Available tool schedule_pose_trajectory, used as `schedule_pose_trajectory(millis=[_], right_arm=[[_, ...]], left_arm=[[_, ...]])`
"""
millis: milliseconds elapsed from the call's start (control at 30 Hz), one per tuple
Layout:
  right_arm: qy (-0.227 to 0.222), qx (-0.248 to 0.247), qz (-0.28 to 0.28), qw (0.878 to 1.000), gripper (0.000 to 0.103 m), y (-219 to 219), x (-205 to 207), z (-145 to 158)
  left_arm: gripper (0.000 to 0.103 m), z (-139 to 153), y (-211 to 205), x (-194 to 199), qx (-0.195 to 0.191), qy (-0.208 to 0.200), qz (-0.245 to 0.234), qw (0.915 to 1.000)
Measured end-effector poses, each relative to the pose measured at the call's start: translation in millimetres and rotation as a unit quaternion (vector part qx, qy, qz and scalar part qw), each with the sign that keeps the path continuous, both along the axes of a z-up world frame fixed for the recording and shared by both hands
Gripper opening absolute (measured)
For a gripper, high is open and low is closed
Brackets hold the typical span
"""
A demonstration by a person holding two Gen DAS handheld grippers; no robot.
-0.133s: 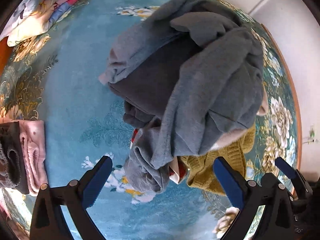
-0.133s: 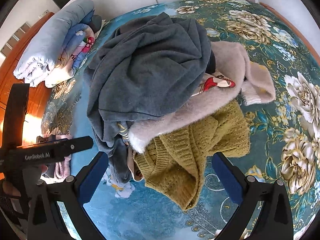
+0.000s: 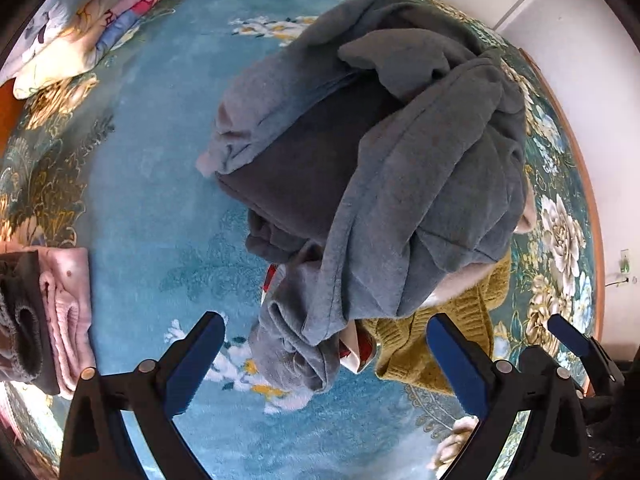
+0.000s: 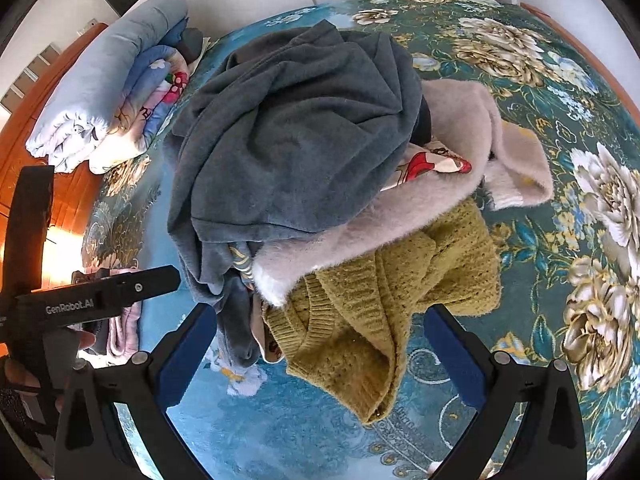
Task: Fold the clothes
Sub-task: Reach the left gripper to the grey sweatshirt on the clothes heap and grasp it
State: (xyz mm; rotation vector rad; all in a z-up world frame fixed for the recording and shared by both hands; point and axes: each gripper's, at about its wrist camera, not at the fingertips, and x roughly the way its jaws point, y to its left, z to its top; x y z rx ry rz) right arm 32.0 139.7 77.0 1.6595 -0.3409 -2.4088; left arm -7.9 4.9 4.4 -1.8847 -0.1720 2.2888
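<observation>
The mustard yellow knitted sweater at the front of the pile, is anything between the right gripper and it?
Nothing visible does. The open right gripper points straight at the mustard yellow knitted sweater, whose near edge lies bare on the blue floral bedspread. Further back, the fluffy pale pink garment overlaps its top.

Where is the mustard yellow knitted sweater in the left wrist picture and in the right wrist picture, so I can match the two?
Left wrist view: the mustard sweater peeks out at lower right, under the grey garment, just inside the right fingertip.
Right wrist view: it lies at lower centre, at the front of the pile, between the two open fingers.
Shared landmark: the red-and-white printed cloth tucked into the pile beside the sweater.
</observation>
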Motion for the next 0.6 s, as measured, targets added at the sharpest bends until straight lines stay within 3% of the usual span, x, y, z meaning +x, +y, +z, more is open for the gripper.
schedule_pose_trajectory(millis=[233,433,600], right_arm=[[-0.001,-0.001,-0.004,1.000,0.103,1.3,-3.1,-7.4],[-0.011,0.000,-0.010,1.000,0.103,9.9,3.8,-13.3],[-0.018,0.004,-0.021,1.000,0.103,19.9,16.2,-18.7]], left_arm=[[0.102,7.7,8.5,-13.8,-0.001,0.031,-0.021,0.9993],[0.102,25.5,24.5,-34.3,-0.021,0.082,-0.065,0.9943],[0.102,28.6,41.9,-64.0,-0.015,0.092,-0.080,0.9925]])
